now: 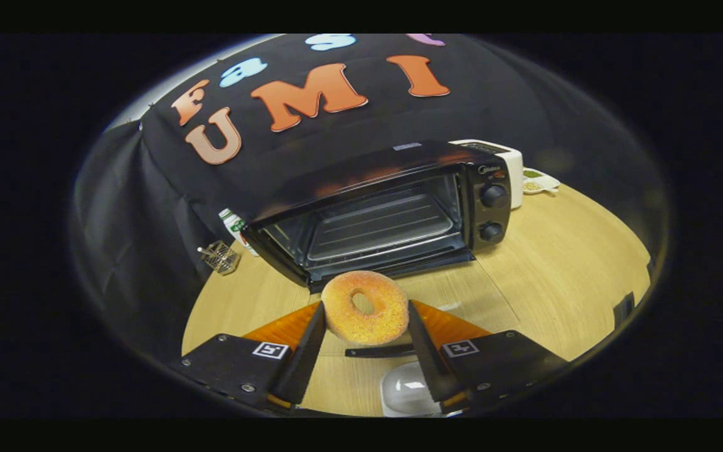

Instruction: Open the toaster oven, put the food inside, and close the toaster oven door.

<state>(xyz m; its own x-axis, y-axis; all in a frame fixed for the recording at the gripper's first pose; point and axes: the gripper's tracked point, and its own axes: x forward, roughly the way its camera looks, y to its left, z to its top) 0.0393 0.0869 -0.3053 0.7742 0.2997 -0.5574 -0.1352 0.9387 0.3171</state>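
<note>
A sugar-dusted ring doughnut (pixel 368 329) is held upright between my two fingers, and my gripper (pixel 365 306) is shut on it. Just beyond it stands the black toaster oven (pixel 399 166) on the wooden table (pixel 562 270). The oven's glass door (pixel 462 295) is folded down toward me, with its dark handle (pixel 377 351) under the doughnut. The cavity is open and holds a wire rack (pixel 377 229). Two knobs (pixel 493 196) sit on the oven's right panel. The doughnut hangs in front of the opening, above the lowered door.
A white appliance (pixel 512 166) and a small dish of food (pixel 537 182) stand behind the oven on the right. To its left are a bottle (pixel 233 226) and a small wire holder (pixel 220 257). A white dish (pixel 402 389) lies below my fingers.
</note>
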